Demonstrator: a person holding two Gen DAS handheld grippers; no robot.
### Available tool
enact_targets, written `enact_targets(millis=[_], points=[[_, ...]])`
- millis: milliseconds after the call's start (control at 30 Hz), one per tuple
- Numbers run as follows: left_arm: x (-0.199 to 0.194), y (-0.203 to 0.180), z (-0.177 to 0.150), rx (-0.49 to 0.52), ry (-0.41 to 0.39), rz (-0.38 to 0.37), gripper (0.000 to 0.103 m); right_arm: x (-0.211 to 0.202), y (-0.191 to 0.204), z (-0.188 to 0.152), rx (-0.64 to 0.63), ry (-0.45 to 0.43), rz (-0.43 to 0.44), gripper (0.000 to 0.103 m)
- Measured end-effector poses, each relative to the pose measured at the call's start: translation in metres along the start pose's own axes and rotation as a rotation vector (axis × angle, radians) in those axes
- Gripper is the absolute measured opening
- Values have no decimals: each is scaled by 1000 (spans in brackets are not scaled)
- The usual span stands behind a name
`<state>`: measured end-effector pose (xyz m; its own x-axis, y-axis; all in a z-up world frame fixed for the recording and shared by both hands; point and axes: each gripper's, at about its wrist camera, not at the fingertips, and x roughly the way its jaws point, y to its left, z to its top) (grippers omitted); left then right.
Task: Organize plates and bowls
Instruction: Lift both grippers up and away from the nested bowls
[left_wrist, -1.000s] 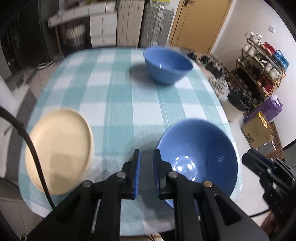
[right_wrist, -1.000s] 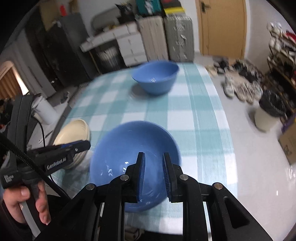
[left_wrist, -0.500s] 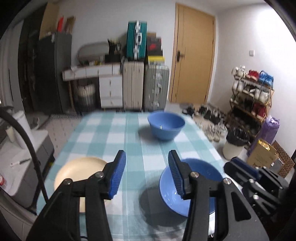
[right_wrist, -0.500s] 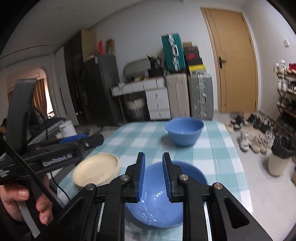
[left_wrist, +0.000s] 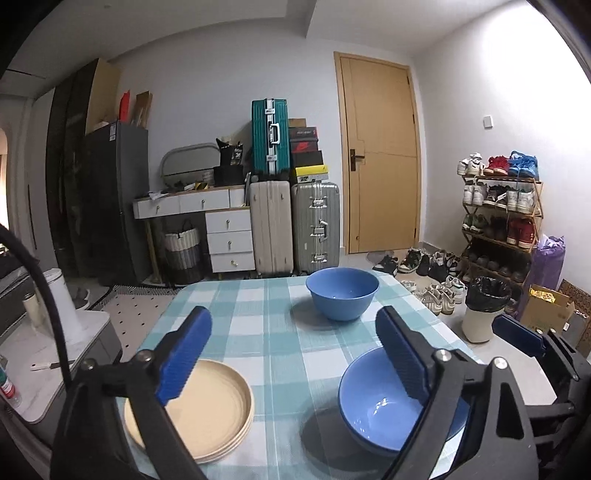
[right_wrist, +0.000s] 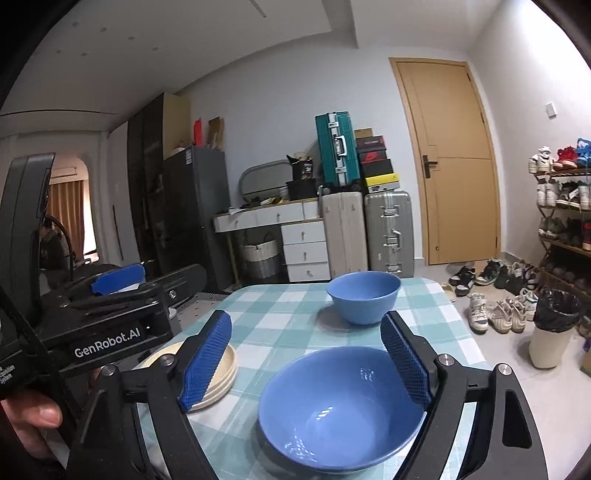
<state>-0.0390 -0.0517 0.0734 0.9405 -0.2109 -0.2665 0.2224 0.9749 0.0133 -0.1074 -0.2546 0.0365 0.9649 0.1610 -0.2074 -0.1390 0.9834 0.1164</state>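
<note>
A large blue bowl (left_wrist: 380, 413) (right_wrist: 332, 410) sits near the front right of a table with a teal checked cloth (left_wrist: 280, 332) (right_wrist: 295, 314). A smaller blue bowl (left_wrist: 341, 293) (right_wrist: 364, 295) stands at the far side. A stack of cream plates (left_wrist: 218, 410) (right_wrist: 221, 369) lies front left. My left gripper (left_wrist: 293, 356) is open and empty above the table between plates and big bowl. My right gripper (right_wrist: 306, 358) is open and empty, just above the big bowl.
Beyond the table stand suitcases (left_wrist: 295, 225), a white drawer unit (left_wrist: 229, 240) and a door (left_wrist: 380, 155). A shoe rack (left_wrist: 498, 218), loose shoes and a bin (left_wrist: 484, 314) are on the right. The left gripper's body (right_wrist: 103, 317) shows left in the right wrist view.
Both grippers have opened wide, the left first, the right in the last half second. Both views tilted up from looking down at the table to a level look across the room.
</note>
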Motion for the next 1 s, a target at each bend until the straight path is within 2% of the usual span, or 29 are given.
enact_targets(millis=[100, 200, 333, 433, 567, 833, 1000], points=[[6, 6, -7, -62, -9, -34, 99, 1, -2, -4, -6, 6, -27, 92], [18, 13, -14, -139, 47, -70, 99, 5, -5, -5, -7, 18, -50, 96], [33, 10, -23, -130, 98, -64, 99, 12, -13, -7, 23, 42, -87, 101], [37, 4, -28, -114, 126, -76, 99, 11, -21, -9, 79, 36, -62, 102], [34, -3, -31, -92, 123, -77, 99, 13, -26, -10, 96, 37, -74, 102], [35, -4, -38, -98, 158, -89, 99, 13, -31, -12, 120, 63, -67, 102], [37, -2, -38, -111, 151, -82, 99, 12, -29, -12, 108, 62, -63, 102]])
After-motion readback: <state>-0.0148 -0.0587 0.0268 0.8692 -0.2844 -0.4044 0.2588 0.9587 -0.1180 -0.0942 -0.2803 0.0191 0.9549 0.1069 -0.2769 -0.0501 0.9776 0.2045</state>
